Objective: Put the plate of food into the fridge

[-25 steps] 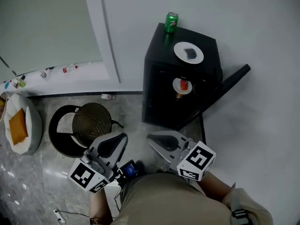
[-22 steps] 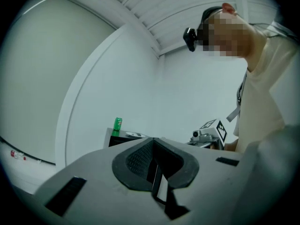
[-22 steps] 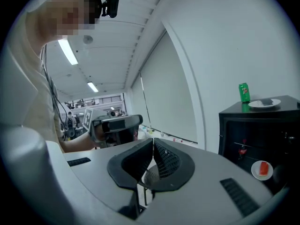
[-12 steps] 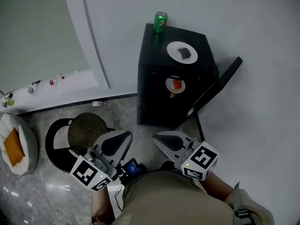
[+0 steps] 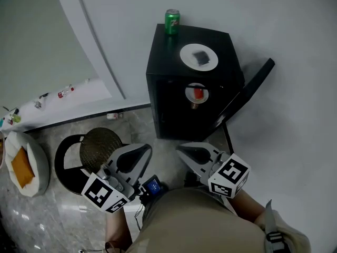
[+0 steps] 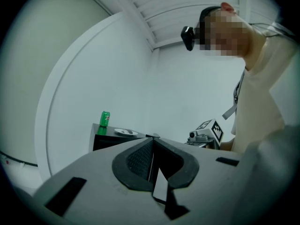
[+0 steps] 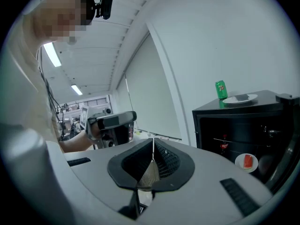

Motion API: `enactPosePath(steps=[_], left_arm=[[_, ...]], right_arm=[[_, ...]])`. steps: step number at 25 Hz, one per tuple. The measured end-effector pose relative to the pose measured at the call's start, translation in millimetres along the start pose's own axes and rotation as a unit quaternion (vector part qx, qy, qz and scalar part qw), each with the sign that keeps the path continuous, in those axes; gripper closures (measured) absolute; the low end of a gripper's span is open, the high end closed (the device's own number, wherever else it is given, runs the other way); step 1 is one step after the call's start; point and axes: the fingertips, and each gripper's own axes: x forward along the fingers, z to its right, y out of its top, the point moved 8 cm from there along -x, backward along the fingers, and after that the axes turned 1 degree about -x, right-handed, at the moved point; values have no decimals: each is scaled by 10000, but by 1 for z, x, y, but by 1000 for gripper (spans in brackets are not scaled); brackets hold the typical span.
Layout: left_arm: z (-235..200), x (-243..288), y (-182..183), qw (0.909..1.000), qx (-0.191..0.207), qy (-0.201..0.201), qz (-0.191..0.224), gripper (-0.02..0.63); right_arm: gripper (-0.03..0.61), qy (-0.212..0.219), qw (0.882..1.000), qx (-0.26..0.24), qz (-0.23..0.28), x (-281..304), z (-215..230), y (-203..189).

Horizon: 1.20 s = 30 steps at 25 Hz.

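While our left gripper (image 5: 143,152) and right gripper (image 5: 184,151) were closed empty, the plate (image 5: 188,60) lay far, atop the fridge (image 5: 166,51). The right seemed nearer.

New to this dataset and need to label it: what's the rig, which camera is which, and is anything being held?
There is no robot arm here. A person holds a two-jaw gripper in each hand. The top-down picture comes from a camera on the person's head. In it the left gripper shows at the left and the right gripper at the right. The cubes with square markers are part of the grippers. The other two pictures come from a camera riding on each gripper, looking along its jaws. Both grippers are shut and hold nothing.

Ahead stands a small black fridge with its door open. On top of it sit a green can and a white plate with a dark piece of food. Inside the fridge is a second small plate with something red on it.
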Motion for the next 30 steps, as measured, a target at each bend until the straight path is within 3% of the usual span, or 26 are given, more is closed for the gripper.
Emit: enactPosePath(steps=[10,30], left_arm=[[10,49,2,9987,221,302,-349,603],[45,179,1,9904,887,401,-978,601]], right_arm=[[555,279,9994,112,141,-17,50,7],[555,532,9972,171,494,-104,140,11]])
